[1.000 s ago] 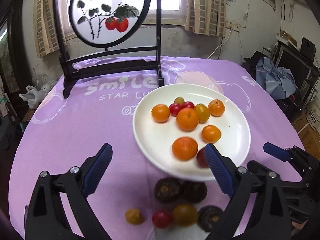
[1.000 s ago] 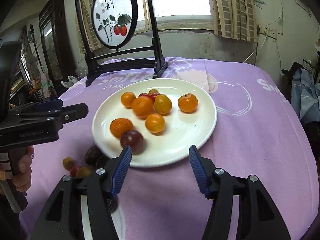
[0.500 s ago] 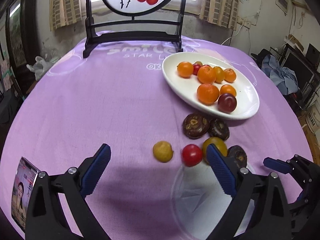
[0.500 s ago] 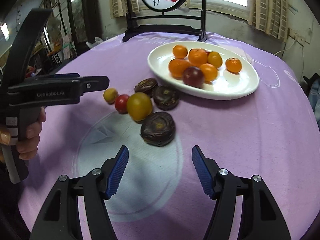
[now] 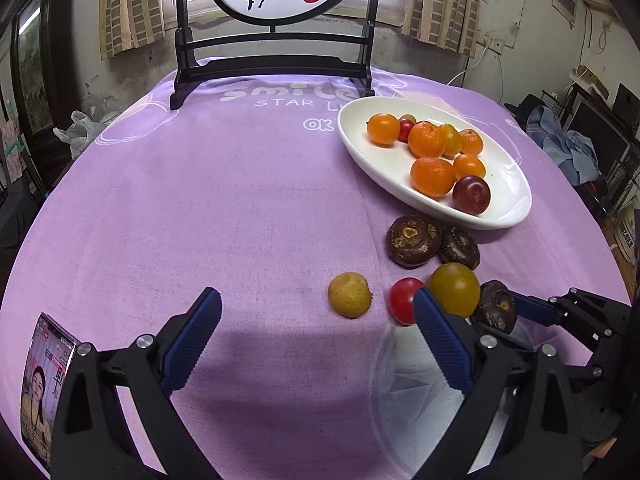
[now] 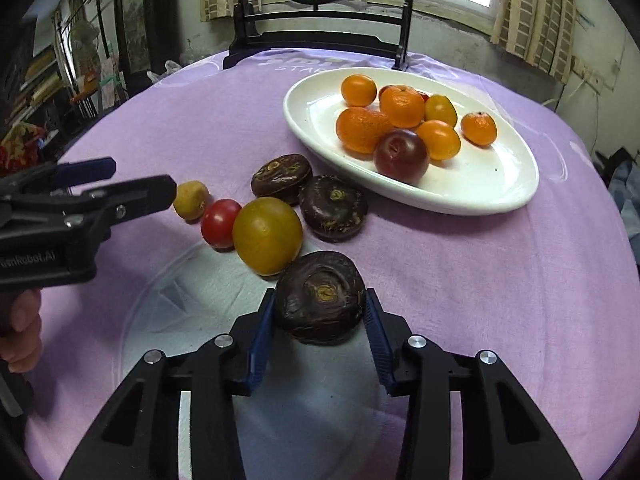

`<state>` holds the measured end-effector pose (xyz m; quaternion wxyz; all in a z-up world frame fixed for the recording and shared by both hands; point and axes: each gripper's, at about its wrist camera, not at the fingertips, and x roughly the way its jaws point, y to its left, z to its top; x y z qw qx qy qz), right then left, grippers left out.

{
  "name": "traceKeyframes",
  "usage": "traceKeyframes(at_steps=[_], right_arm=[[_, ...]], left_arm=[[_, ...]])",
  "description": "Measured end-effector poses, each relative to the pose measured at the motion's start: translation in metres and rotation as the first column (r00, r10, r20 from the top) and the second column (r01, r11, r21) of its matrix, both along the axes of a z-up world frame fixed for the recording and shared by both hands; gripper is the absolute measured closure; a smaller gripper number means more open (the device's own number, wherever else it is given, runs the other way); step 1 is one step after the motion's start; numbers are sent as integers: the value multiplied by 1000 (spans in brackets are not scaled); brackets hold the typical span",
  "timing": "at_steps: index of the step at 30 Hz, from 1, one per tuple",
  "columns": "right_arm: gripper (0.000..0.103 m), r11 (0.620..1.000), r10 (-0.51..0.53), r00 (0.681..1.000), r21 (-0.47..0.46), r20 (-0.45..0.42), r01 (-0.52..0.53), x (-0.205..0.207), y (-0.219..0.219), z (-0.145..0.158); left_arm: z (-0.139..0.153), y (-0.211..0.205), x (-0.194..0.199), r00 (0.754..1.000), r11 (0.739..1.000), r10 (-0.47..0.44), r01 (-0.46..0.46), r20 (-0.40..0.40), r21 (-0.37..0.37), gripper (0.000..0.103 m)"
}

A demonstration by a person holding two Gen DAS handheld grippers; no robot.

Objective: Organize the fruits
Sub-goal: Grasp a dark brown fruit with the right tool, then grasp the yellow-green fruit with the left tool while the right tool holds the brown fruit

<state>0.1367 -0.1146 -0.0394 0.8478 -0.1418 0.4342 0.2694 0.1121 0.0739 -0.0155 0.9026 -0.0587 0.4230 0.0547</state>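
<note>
Since half a second ago your right claw [image 6: 319, 322] has come forward and narrowed around the nearest dark water chestnut [image 6: 320, 297]; before, it stood wide with that piece well ahead of it. Left claw [image 5: 316, 336] has barely shifted.

Right claw: blue pads sit at both flanks of the chestnut, touching or nearly so. I can't tell if the squeeze is complete. It's still on the cloth of the bench [image 6: 460, 264], not lifted.

Left claw: wide open, holding nothing. The small yellow fruit [image 5: 349, 294] is just ahead between its fingers, and the red cherry tomato [image 5: 405, 300] is partly behind its right finger [image 5: 440, 344].

To do this step well:
- Finish closing with the pads on the widest part of the chestnut. It's squat and domed, so a high grip will likely squirt it out.
- Close gently: the skin looks hard and slick, and it probably won't deform to help you.
- The yellow-green tomato [image 6: 267, 235] touches the chestnut just ahead-left of your claw. Lift straight up first, or you'll likely roll it into the cherry tomato.
- Then carry ahead-right to the white plate [image 6: 480, 188]. The open spot looks to be on its near-right side, clear of the plum [image 6: 401, 156] and mandarins [image 6: 364, 129].
- Two more chestnuts [image 6: 308, 188] lie ahead, just short of the plate rim; pass above them.
</note>
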Motion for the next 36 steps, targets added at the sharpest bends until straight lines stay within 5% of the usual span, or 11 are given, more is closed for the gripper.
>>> traceKeyframes(at_steps=[14,16,24,29,36], right_arm=[[59,988,-60,998,139,-11,61,-1,-55,18],[59,984,-50,999,169,2,49,-3,-57,25],[59,975,-25,1000,222,-6,26,-6,-64,34],[59,974,-35,999,223,-6,35,-5,-67,34],[59,971,-48,999,235,3,46,-4,-70,35]], left_arm=[[-21,-12,-9,996,995,-36,43,-81,86,10],[-26,-13,-4,994,996,-31,39,-101,81,23],[-31,-22,21,993,994,-51,61,-108,96,39],[-29,-27,32,990,992,-102,108,-95,58,73],[-18,-28,15,992,995,-102,103,-73,15,76]])
